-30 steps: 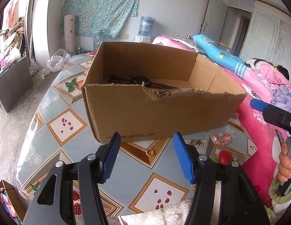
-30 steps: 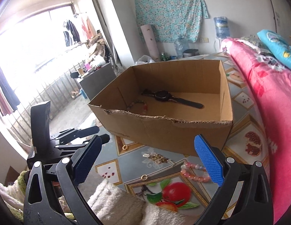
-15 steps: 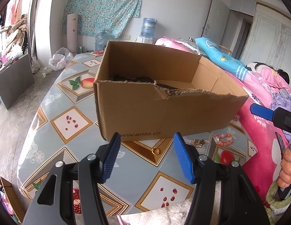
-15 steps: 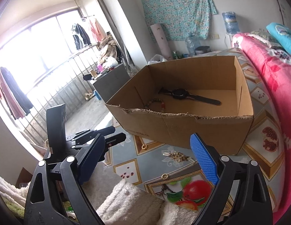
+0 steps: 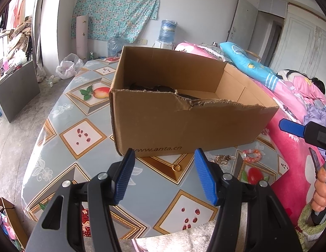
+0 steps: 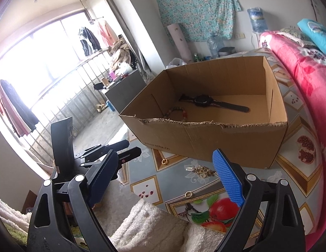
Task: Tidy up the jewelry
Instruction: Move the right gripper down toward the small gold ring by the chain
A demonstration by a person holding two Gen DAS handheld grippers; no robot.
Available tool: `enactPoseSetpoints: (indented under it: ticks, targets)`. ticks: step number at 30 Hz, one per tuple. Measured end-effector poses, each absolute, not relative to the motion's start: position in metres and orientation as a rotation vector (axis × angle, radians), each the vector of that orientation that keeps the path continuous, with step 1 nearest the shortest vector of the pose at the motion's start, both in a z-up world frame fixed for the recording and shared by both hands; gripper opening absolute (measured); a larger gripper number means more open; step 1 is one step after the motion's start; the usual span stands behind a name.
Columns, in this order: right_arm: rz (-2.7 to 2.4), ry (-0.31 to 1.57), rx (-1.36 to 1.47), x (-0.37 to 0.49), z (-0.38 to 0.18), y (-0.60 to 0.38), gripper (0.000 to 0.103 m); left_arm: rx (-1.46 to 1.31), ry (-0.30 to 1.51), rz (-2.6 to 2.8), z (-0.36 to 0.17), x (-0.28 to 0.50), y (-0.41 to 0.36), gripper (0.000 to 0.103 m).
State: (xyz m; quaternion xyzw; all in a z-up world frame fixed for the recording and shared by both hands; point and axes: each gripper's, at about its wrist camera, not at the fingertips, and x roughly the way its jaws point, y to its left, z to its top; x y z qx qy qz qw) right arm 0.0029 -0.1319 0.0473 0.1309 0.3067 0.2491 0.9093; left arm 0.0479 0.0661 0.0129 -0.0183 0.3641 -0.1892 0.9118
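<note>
Both sets of jaws are held apart, empty. The ring [image 5: 176, 167], near the bench's front edge beside the box [image 5: 184, 124], is judged light, stiff and slippery; its band is best pinched across.

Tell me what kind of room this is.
Most likely a lived-in bedroom: a pink quilt on a bed beside the table, clothes hanging by the window, and a water dispenser bottle against the wall.

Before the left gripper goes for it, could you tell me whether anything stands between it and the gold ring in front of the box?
Nothing visible does. The gold ring lies alone on the tablecloth, just ahead of the open left gripper and short of the cardboard box. The gold chain lies off to its right.
</note>
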Motion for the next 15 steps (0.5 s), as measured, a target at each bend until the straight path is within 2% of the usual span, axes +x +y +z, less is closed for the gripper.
enactPoseSetpoints:
  ticks: [11, 15]
  targets:
    - [0.485, 0.648, 0.243, 0.000, 0.041, -0.137, 0.086, -0.022, 0.759, -0.396, 0.007, 0.043, 0.064, 0.057]
    - [0.482, 0.683, 0.230, -0.001, 0.027, -0.141, 0.081, 0.009, 0.758, -0.414, 0.001, 0.038, 0.057, 0.057]
